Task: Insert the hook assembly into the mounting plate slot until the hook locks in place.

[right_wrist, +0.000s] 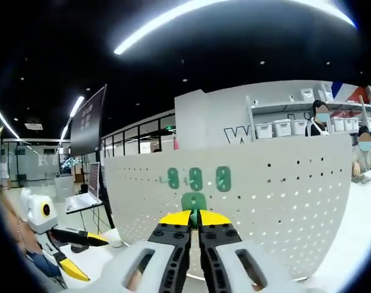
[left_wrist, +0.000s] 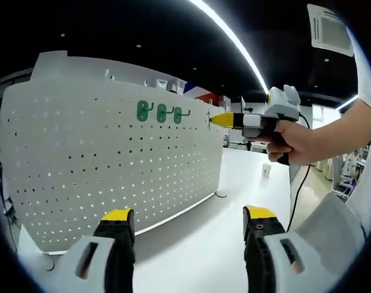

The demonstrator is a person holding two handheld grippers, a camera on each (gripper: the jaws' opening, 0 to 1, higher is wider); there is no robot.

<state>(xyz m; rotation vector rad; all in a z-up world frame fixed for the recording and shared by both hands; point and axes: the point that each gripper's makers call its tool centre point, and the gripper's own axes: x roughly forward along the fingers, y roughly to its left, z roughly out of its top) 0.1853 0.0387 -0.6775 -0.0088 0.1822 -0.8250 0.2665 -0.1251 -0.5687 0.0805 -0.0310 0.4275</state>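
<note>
A green plastic hook (right_wrist: 193, 201) sits pinched in the right gripper (right_wrist: 194, 217) at the white perforated pegboard (right_wrist: 283, 201) — three hooks (left_wrist: 162, 113) already hang there. Left gripper (left_wrist: 188, 220) gapes above bare white table (left_wrist: 246, 177).

Pegboard (left_wrist: 112, 152): white, matt, smooth sheet, punched with small holes; looks like painted metal or plastic. Hooks (left_wrist: 162, 113): green, plastic-looking, slight sheen. Table (left_wrist: 234, 183): white, smooth, faintly glossy. Left gripper (left_wrist: 188, 238): jaws black, matt, tipped with yellow pads; body grey, smooth plastic. Right gripper (right_wrist: 194, 220): same finish.
</note>
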